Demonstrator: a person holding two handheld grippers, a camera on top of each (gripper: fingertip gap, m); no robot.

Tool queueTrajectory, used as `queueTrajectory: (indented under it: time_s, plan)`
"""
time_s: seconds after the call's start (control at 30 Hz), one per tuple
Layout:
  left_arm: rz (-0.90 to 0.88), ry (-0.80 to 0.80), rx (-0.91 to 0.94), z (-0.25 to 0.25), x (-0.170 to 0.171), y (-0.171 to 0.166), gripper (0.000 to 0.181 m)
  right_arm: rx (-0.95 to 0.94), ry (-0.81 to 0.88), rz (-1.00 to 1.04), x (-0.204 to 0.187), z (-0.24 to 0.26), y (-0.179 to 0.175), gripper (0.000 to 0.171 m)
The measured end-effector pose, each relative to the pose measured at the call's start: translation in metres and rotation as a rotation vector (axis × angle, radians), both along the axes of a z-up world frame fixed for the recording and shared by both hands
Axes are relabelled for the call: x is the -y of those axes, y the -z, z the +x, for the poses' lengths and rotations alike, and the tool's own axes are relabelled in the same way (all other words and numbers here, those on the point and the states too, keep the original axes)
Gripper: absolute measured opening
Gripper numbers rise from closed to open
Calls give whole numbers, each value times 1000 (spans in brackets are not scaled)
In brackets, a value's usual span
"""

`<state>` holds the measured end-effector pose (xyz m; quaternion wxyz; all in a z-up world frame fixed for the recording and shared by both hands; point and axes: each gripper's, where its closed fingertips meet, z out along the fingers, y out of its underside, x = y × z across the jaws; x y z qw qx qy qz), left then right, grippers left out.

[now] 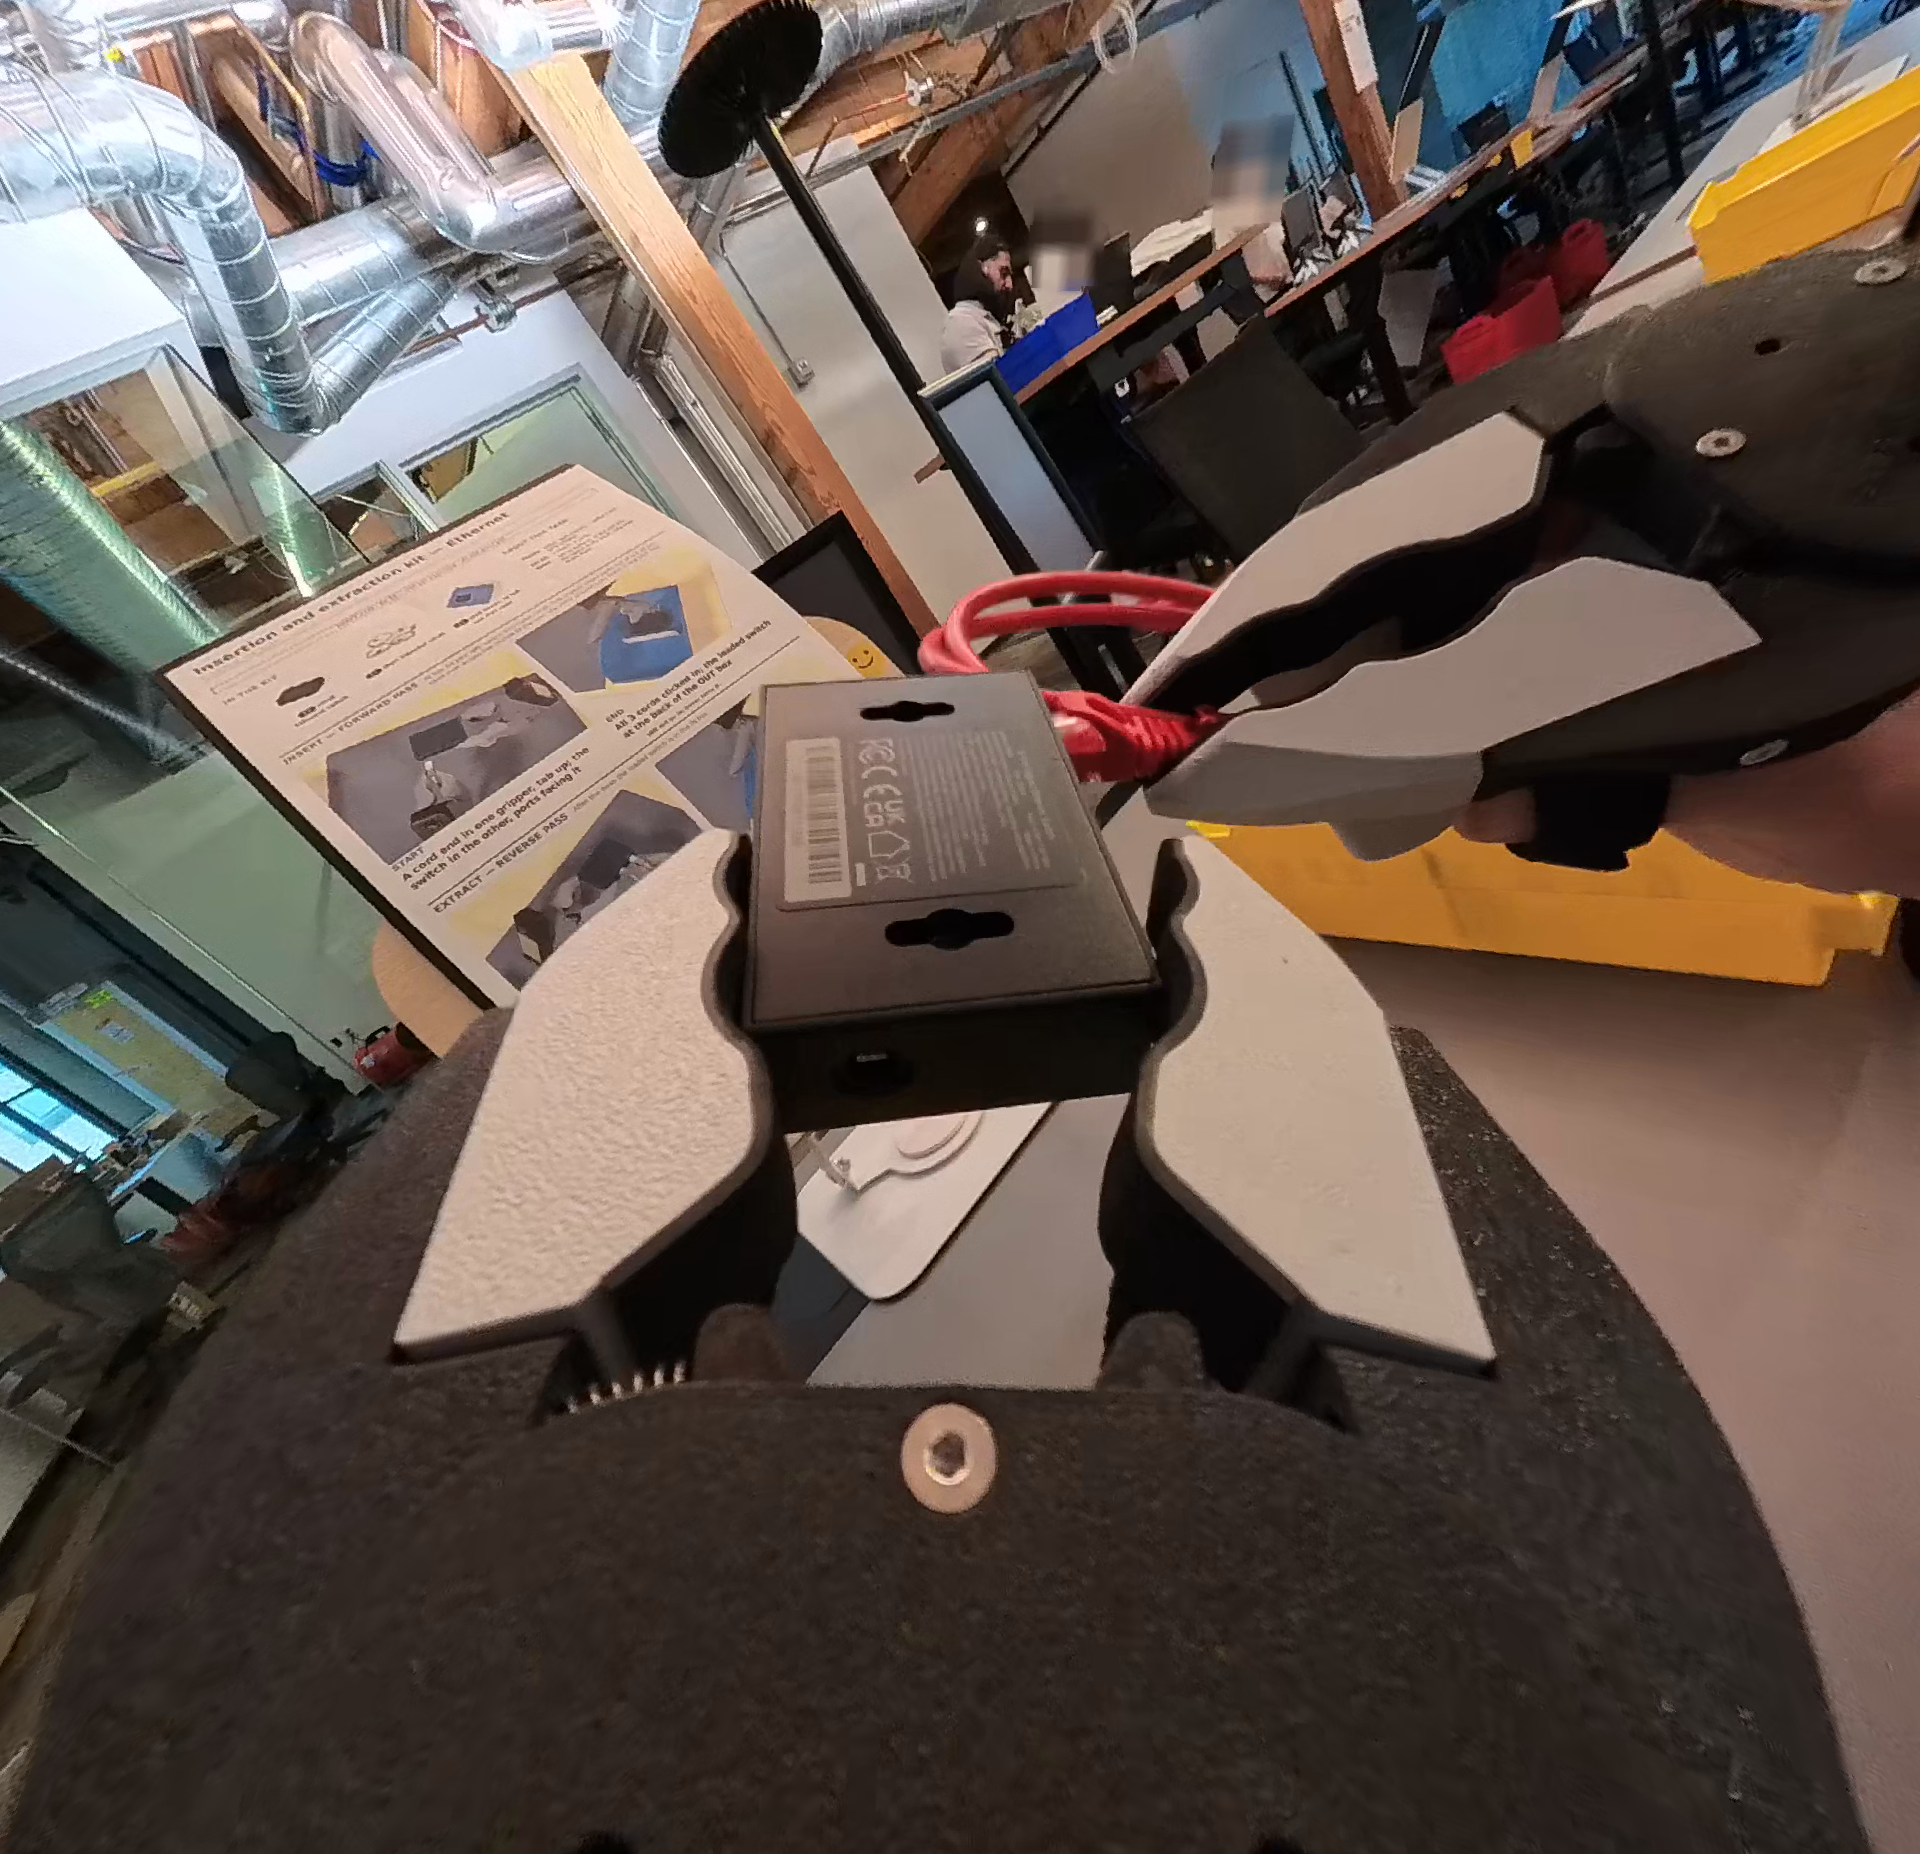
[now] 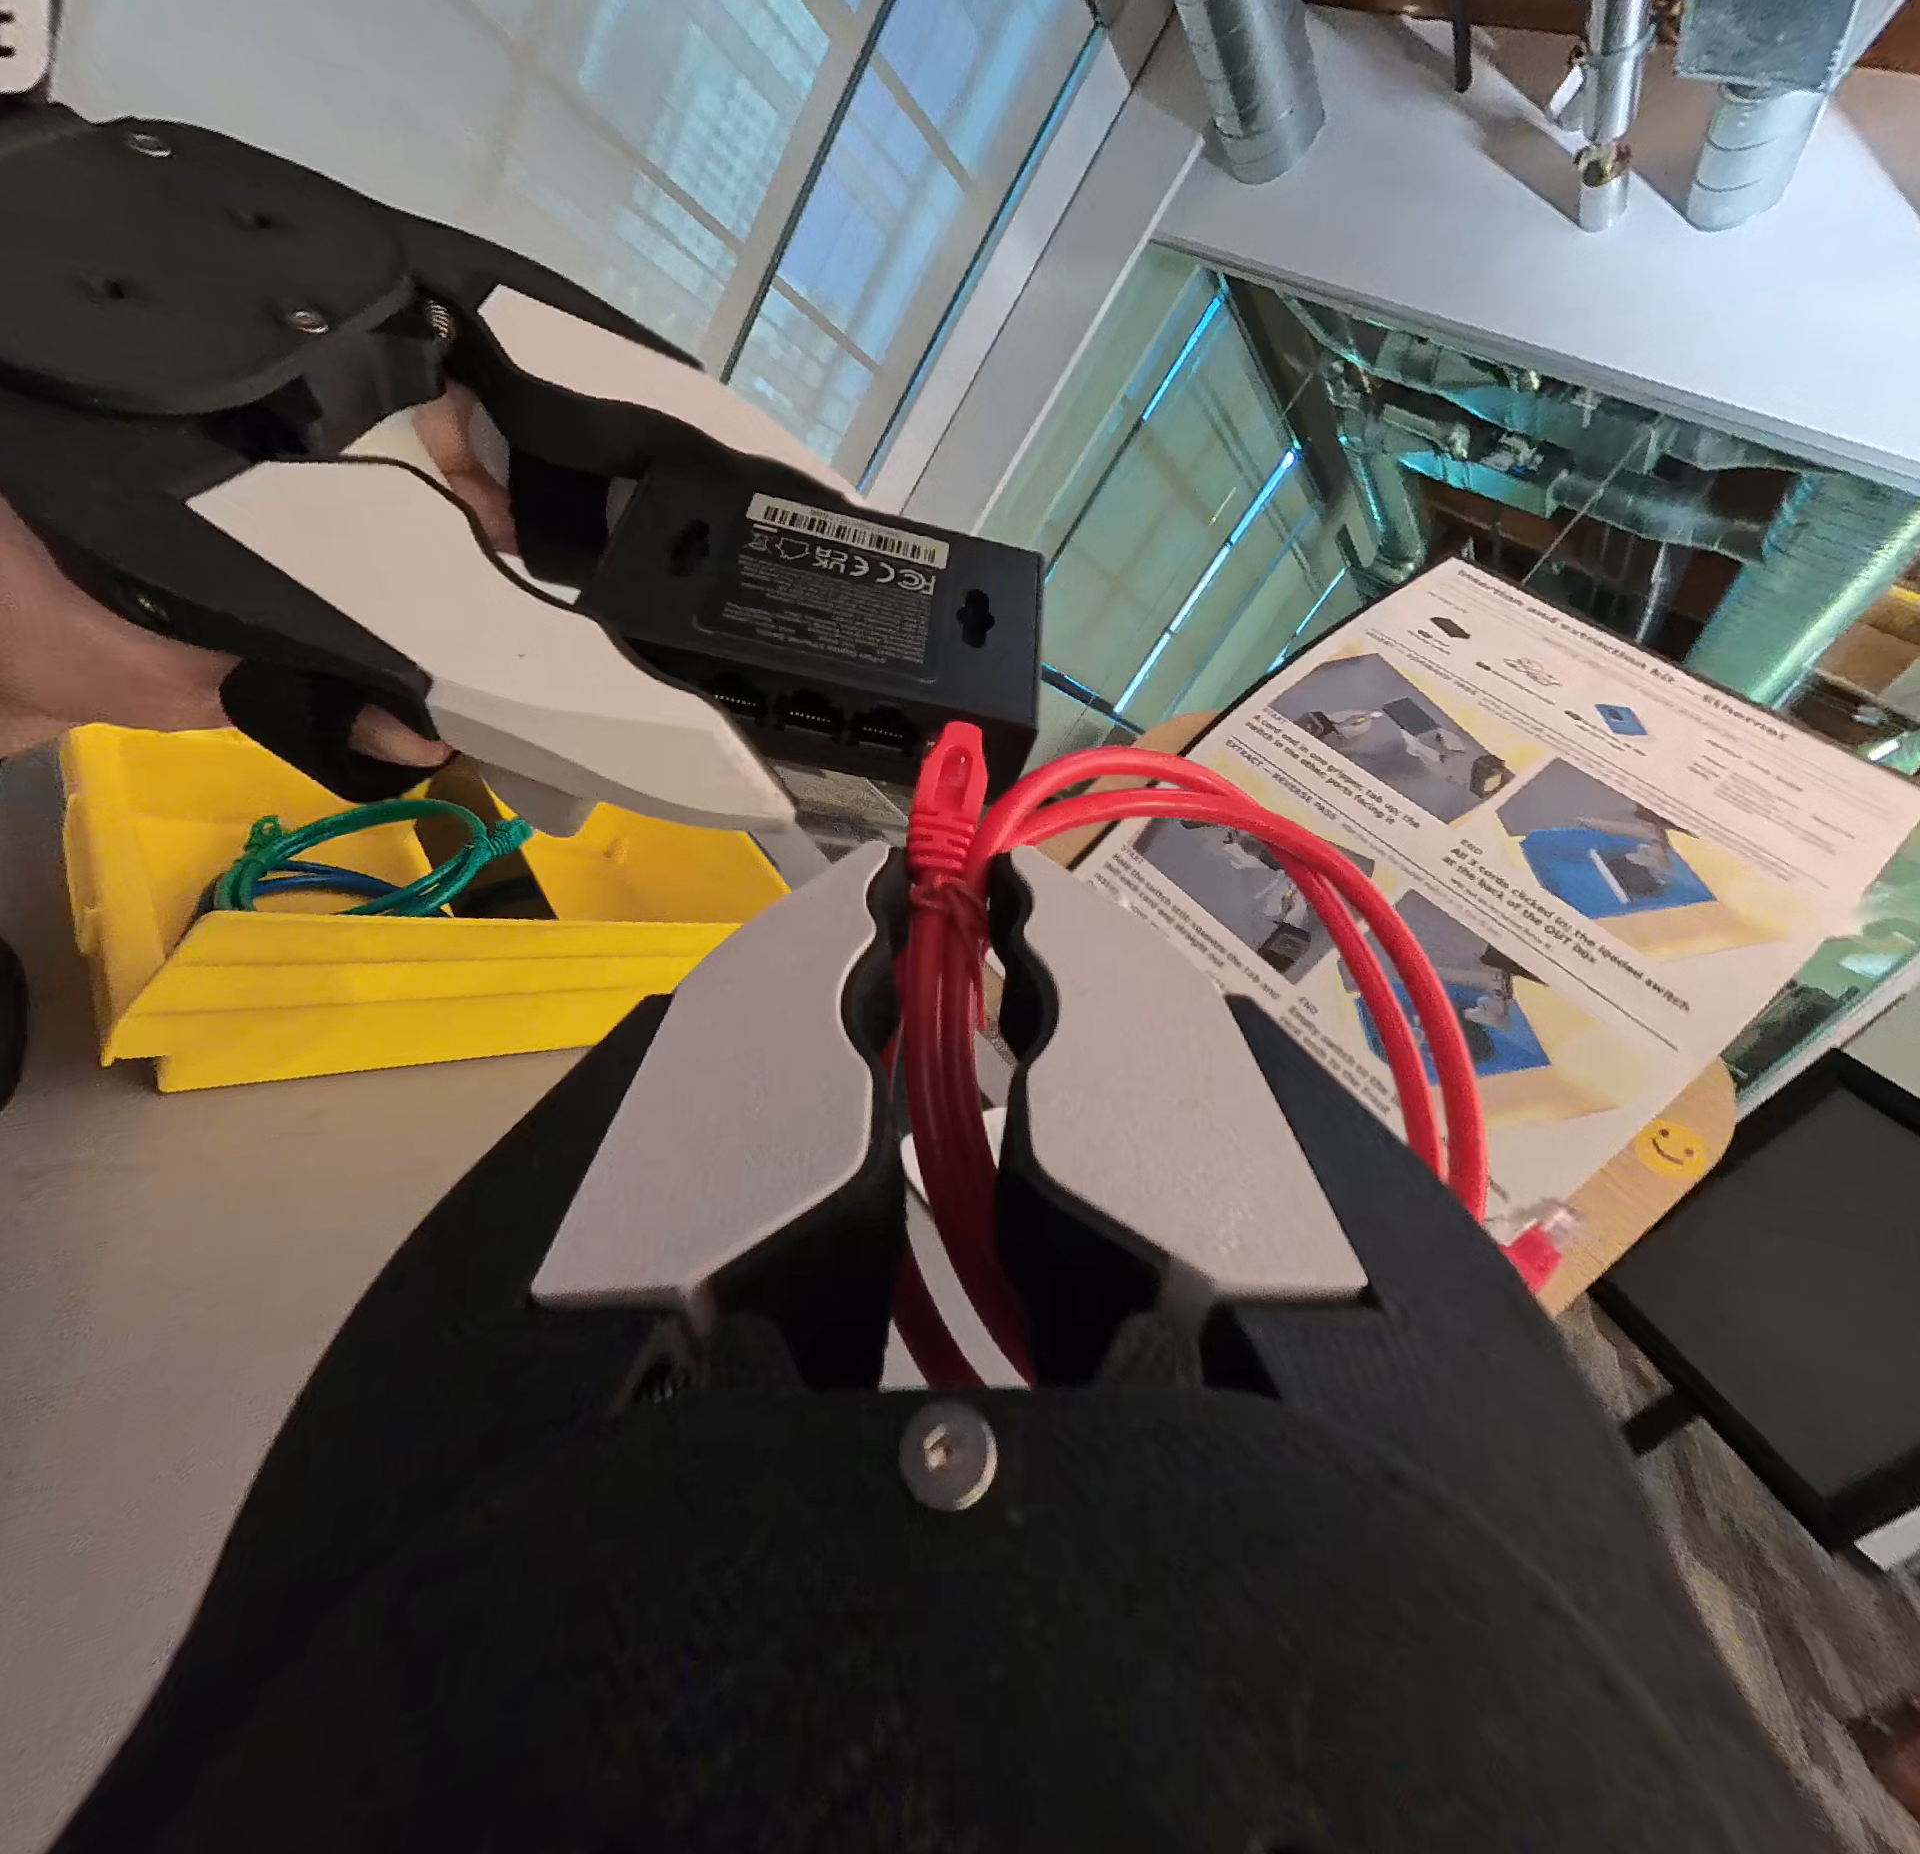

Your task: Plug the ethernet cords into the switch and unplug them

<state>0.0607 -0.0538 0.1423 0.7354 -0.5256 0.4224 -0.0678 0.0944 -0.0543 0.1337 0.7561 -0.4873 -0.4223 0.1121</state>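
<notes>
Left claw (image 1: 951, 931) clamps the switch (image 1: 940, 848); right claw (image 2: 945, 874) pinches the red cord (image 2: 940, 1025) behind its plug; plug sits near a port; misalignment risks jamming.

- A pale grey table (image 2: 208, 1233) carries the things
- A yellow bin (image 2: 416, 983) sits on it, holding coiled green and blue cords (image 2: 353, 869)
- An instruction sheet (image 2: 1538, 869) with photos stands propped near the far edge
- A dark flat panel (image 2: 1808, 1285) lies just beside the sheet
</notes>
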Motion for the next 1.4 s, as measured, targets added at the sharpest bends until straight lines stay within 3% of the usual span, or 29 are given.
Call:
queueTrajectory:
  time_s: [0.37,0.43,0.7,1.27,1.4]
  plan:
    - [-9,0,31,1,0,-3,74,4,27,8,1,2,-4,15]
    - [-4,-40,-42,-3,-3,1,74,22,22,-3,-1,0,-1,16]
    - [75,-2,-11,-1,15,-16,74,32,45,47,8,-4,-5,16]
    - [-16,-5,-4,-2,-4,0,74,36,22,-68,-10,-5,13,16]
    - [-131,-69,-123,-13,-31,31,77,64,-10,-166,-28,-6,32,16]
